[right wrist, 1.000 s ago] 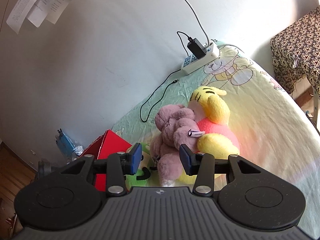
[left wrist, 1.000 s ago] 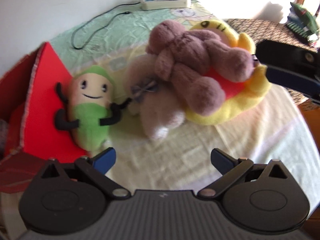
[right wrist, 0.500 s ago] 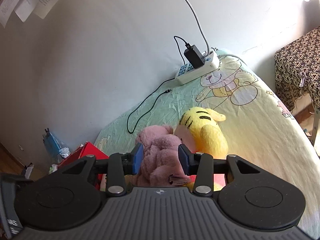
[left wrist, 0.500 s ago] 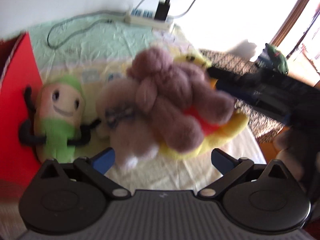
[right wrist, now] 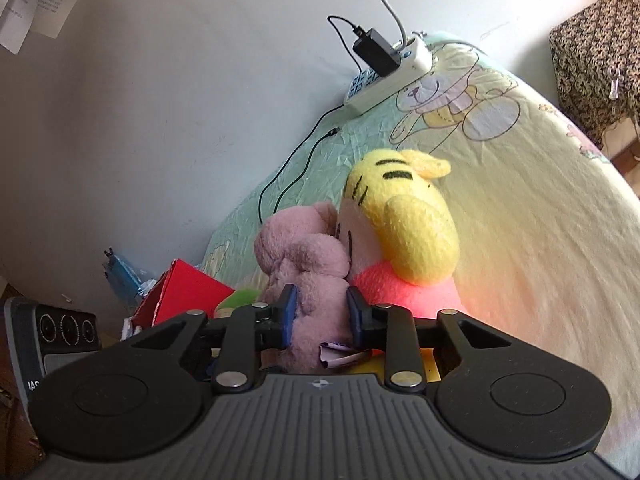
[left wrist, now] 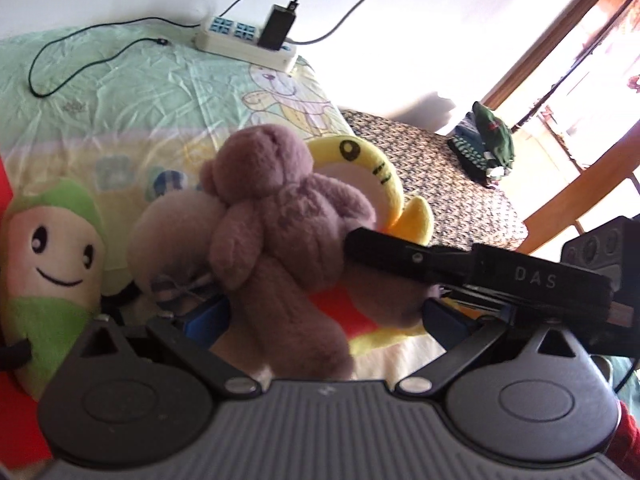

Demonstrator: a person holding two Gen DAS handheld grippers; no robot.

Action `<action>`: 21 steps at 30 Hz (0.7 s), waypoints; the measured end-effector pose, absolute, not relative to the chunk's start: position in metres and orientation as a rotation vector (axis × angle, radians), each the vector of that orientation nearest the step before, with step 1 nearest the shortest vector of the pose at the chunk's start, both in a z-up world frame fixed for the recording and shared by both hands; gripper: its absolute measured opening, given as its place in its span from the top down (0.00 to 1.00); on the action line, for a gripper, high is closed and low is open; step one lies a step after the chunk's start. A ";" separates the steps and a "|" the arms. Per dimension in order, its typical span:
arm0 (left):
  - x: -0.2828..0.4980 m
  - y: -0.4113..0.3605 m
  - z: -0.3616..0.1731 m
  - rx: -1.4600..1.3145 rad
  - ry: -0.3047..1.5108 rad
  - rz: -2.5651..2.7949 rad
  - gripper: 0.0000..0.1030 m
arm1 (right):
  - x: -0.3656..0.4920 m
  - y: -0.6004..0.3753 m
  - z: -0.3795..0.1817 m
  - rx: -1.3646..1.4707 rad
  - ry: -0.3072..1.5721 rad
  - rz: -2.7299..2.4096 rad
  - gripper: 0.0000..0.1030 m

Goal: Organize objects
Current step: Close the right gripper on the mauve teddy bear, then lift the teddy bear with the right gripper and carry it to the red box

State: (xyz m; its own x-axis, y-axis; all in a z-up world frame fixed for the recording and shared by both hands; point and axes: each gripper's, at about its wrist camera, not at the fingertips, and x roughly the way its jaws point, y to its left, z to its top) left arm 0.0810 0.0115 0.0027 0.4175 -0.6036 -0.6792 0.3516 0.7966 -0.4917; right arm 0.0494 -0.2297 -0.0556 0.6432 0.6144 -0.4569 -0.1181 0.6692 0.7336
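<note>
The purple bear (left wrist: 280,236) is covering most of the beige plush (left wrist: 172,236) and the yellow tiger's (left wrist: 360,168) body ahead of the left tongs (left wrist: 324,316). The green plush (left wrist: 52,248) and red box (left wrist: 3,184) are getting cut off at the left edge. From the right tongs (right wrist: 318,316), the bear's lower half is hiding behind the housing.

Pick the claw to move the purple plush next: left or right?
Right. The right claw is shut on the purple plush; the left claw is open, holding nothing.
</note>
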 end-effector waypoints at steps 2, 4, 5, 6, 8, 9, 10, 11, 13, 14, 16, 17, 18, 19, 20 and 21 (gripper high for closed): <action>0.076 0.012 0.004 -0.271 0.963 -0.636 0.02 | 0.045 -0.225 -0.057 0.717 0.785 0.505 0.74; 0.073 0.012 0.002 -0.234 0.963 -0.645 0.02 | 0.039 -0.220 -0.056 0.684 0.783 0.509 0.74; 0.074 0.012 0.001 -0.230 0.965 -0.646 0.02 | 0.038 -0.219 -0.055 0.669 0.782 0.506 0.73; 0.075 0.012 0.001 -0.231 0.965 -0.649 0.02 | 0.038 -0.218 -0.056 0.656 0.781 0.506 0.71; 0.078 0.011 0.003 -0.216 0.953 -0.650 0.05 | 0.041 -0.218 -0.056 0.650 0.777 0.501 0.68; 0.078 0.010 0.005 -0.201 0.944 -0.648 0.06 | 0.045 -0.218 -0.058 0.653 0.781 0.501 0.66; 0.078 0.008 0.006 -0.187 0.937 -0.643 0.06 | 0.049 -0.217 -0.059 0.659 0.790 0.504 0.66; 0.078 0.007 0.007 -0.179 0.929 -0.634 0.07 | 0.051 -0.217 -0.060 0.665 0.795 0.502 0.66; 0.077 0.008 0.008 -0.179 0.920 -0.625 0.08 | 0.053 -0.218 -0.060 0.680 0.798 0.505 0.68; 0.076 0.009 0.009 -0.180 0.922 -0.624 0.08 | 0.051 -0.218 -0.060 0.684 0.796 0.508 0.70; 0.071 0.011 0.012 -0.172 0.916 -0.626 0.08 | 0.045 -0.220 -0.059 0.701 0.789 0.517 0.72; 0.067 0.010 0.015 -0.163 0.910 -0.626 0.08 | 0.041 -0.220 -0.058 0.712 0.784 0.523 0.72; 0.062 0.009 0.019 -0.145 0.899 -0.624 0.08 | 0.037 -0.220 -0.057 0.719 0.777 0.528 0.72; 0.057 0.008 0.023 -0.124 0.884 -0.618 0.08 | 0.033 -0.220 -0.055 0.722 0.770 0.531 0.72; 0.051 0.007 0.027 -0.104 0.868 -0.611 0.08 | 0.029 -0.218 -0.053 0.722 0.762 0.535 0.72; 0.046 0.006 0.031 -0.090 0.855 -0.604 0.08 | 0.025 -0.217 -0.050 0.721 0.752 0.542 0.72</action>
State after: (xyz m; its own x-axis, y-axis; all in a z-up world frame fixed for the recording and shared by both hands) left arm 0.0465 0.0056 0.0313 0.5006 -0.5339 -0.6814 0.4640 0.8300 -0.3094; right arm 0.0250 -0.2171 -0.0497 0.6174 0.6670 -0.4169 -0.1844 0.6380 0.7476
